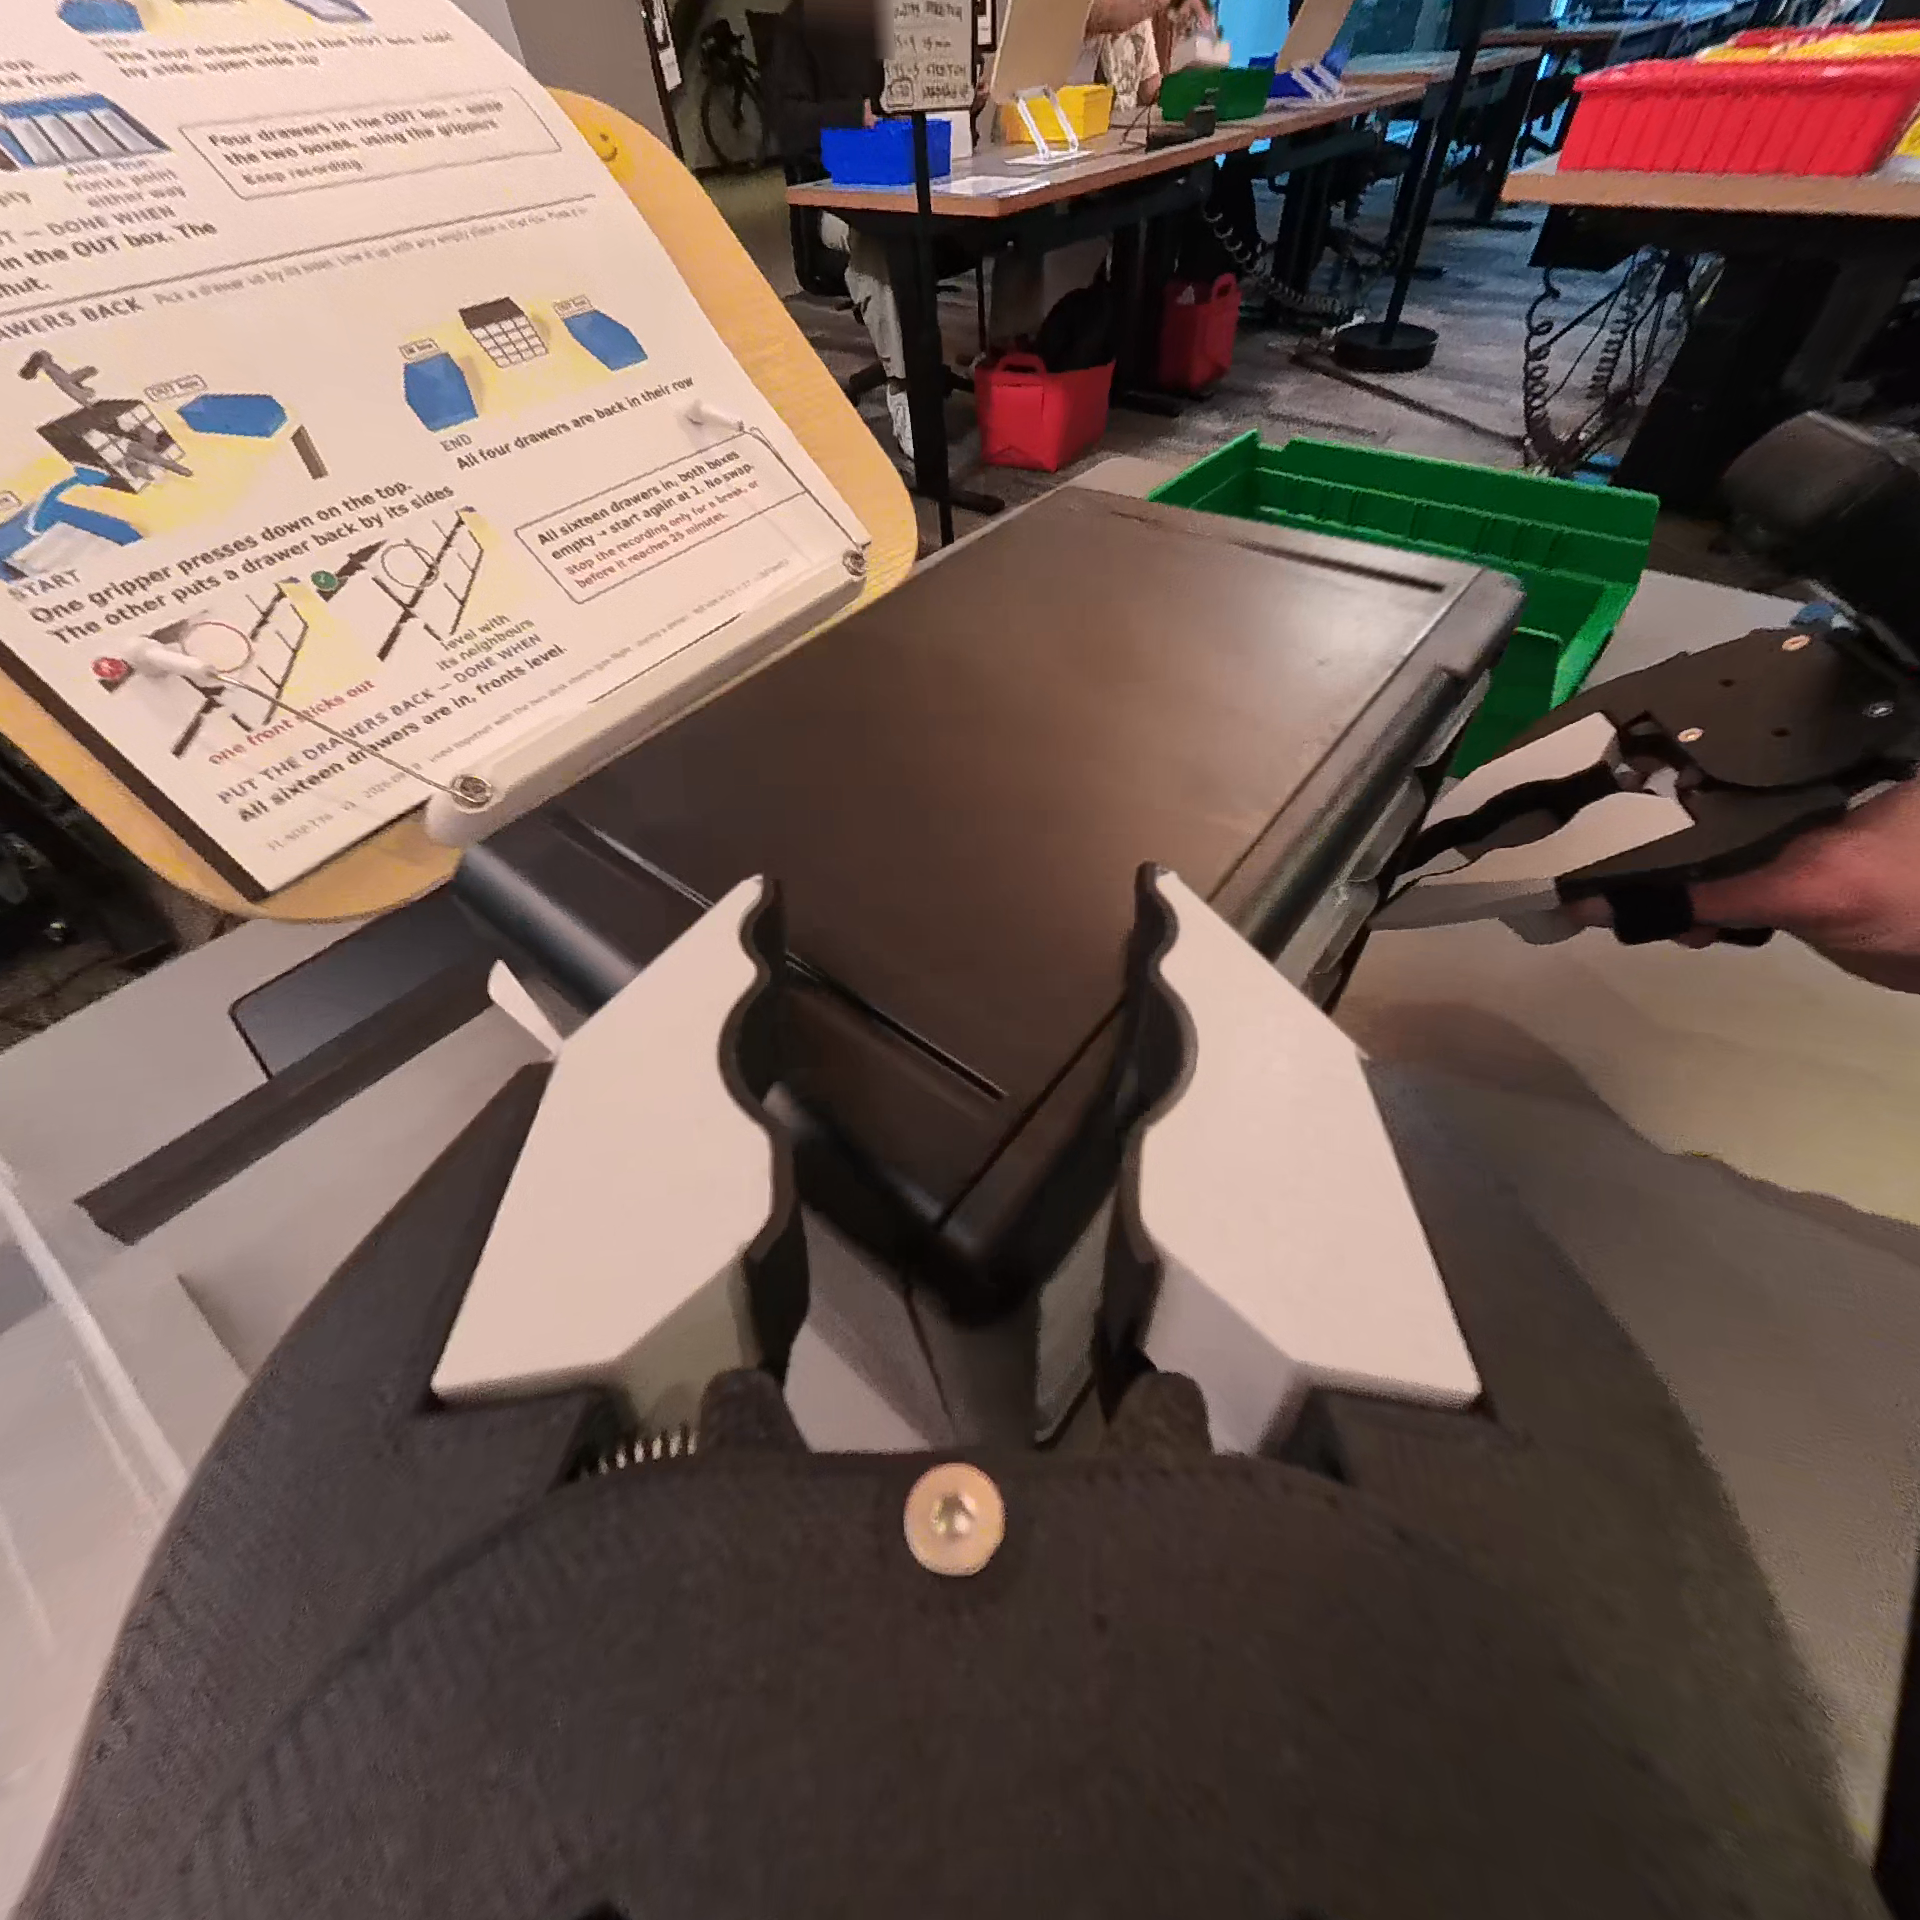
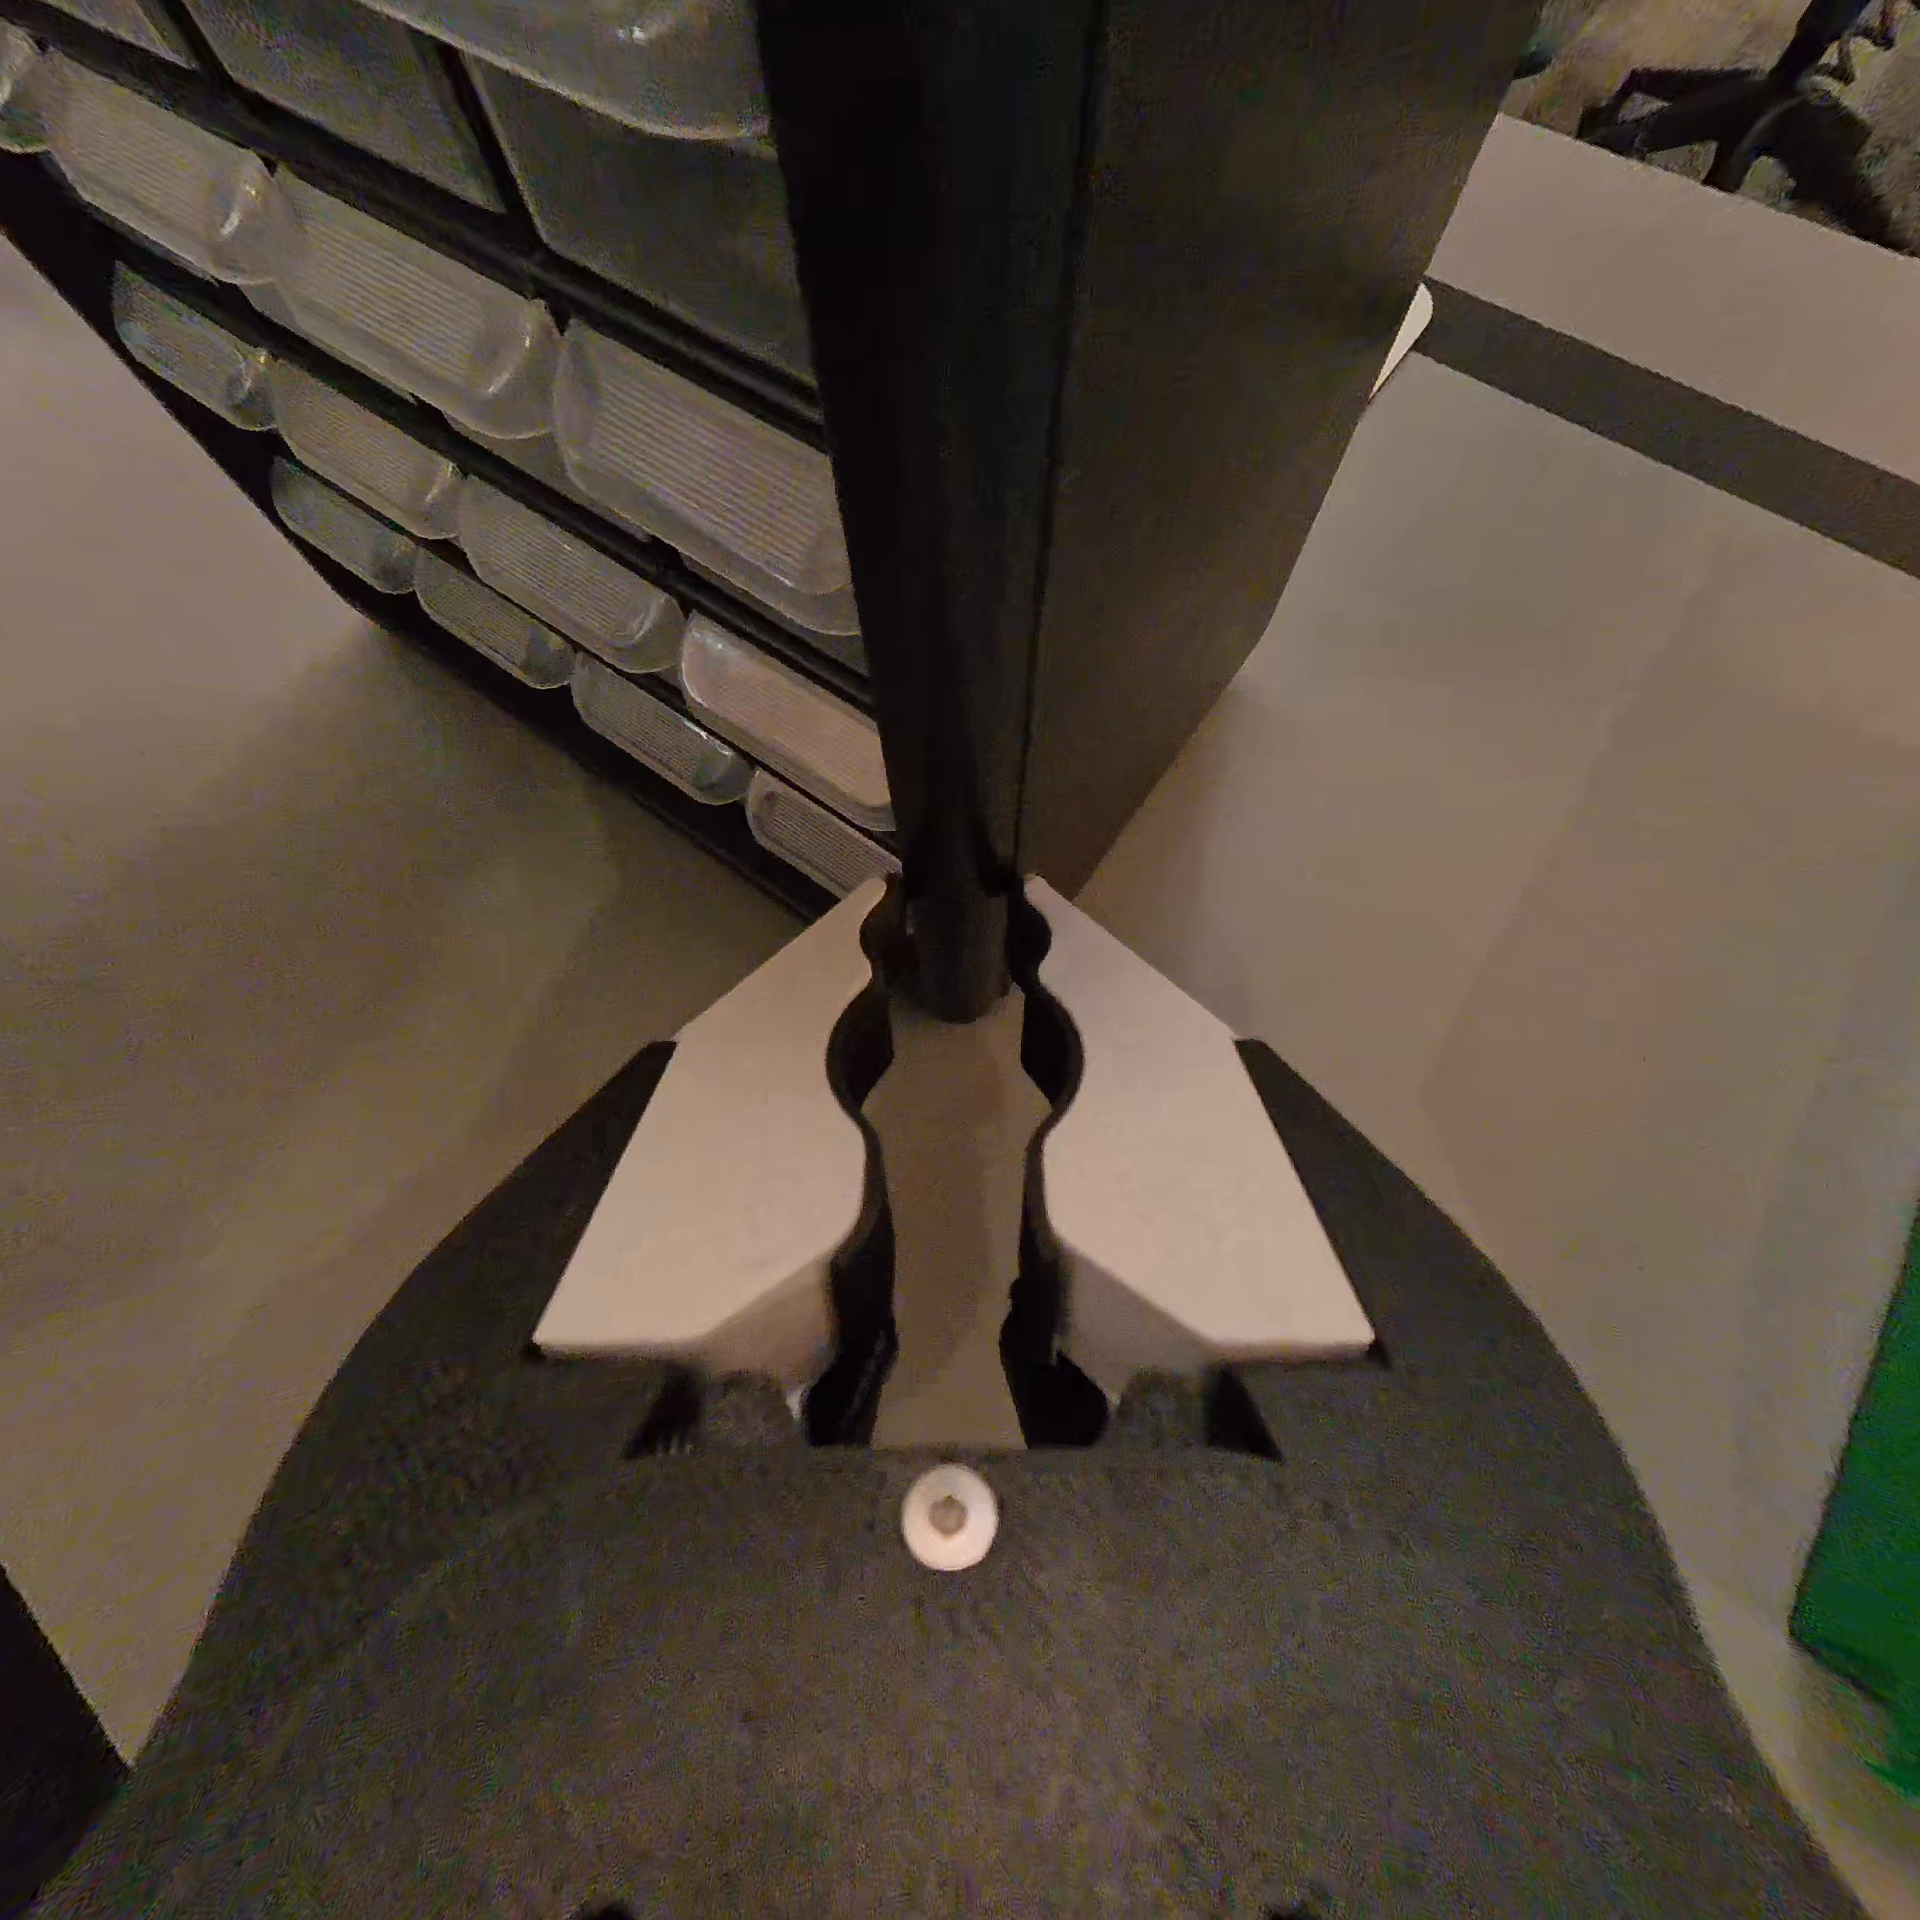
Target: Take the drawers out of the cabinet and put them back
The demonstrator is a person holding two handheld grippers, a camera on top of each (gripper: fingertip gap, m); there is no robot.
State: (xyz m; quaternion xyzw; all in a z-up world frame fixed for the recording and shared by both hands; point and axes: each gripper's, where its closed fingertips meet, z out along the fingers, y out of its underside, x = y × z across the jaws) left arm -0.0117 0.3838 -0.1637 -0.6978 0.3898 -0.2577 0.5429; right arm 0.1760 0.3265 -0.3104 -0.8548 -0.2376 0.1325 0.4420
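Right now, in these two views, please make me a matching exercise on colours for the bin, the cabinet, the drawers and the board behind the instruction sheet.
Things:
A. bin
B. cabinet
C. drawers
D. board

Colours:
1. clear
2. green
3. light wood
4. black

Pairs: A-2, B-4, C-1, D-3.

A shared workroom set up as a row of data-collection stations: long wooden tables (image 1: 1101,171) on black legs carry blue (image 1: 883,151), yellow (image 1: 1070,109), green (image 1: 1216,91) and red (image 1: 1735,120) plastic bins, red bags (image 1: 1039,410) sit on the carpet below, and an illustrated instruction sheet (image 1: 343,416) stands clipped to a board at the nearest table.
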